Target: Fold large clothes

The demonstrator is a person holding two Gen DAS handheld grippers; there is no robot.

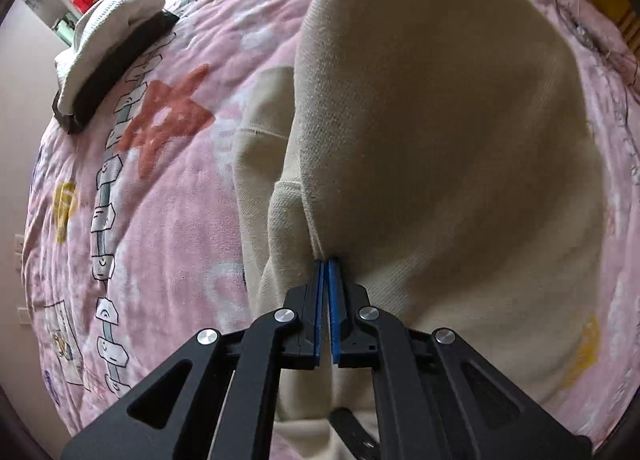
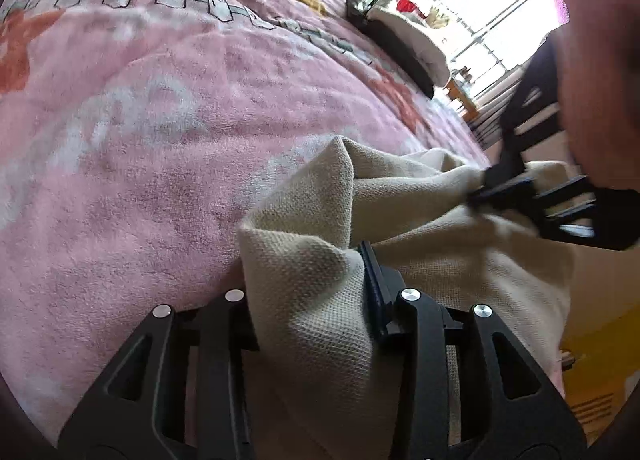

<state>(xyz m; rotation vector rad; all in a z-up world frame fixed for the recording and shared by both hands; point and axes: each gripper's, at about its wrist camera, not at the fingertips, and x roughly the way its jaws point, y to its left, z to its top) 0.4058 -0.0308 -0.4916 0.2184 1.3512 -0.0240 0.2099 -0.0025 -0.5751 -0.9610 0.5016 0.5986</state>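
Cream garment (image 2: 312, 300) hides right gripper's (image 2: 312, 280) left finger.

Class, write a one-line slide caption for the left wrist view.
Left tool shut on an edge of the cream garment, lifted above the pink blanket.

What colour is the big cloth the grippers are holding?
The large woven cloth garment is cream beige, clearest in the left wrist view.

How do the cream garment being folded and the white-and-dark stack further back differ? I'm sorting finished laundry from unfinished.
The cream garment is lifted and bunched, pinched by the left gripper and right gripper; the folded stack lies flat, untouched. The garment is one colour; the stack is white over dark. The garment looks far larger, though it is nearer. Both sit on the pink blanket.
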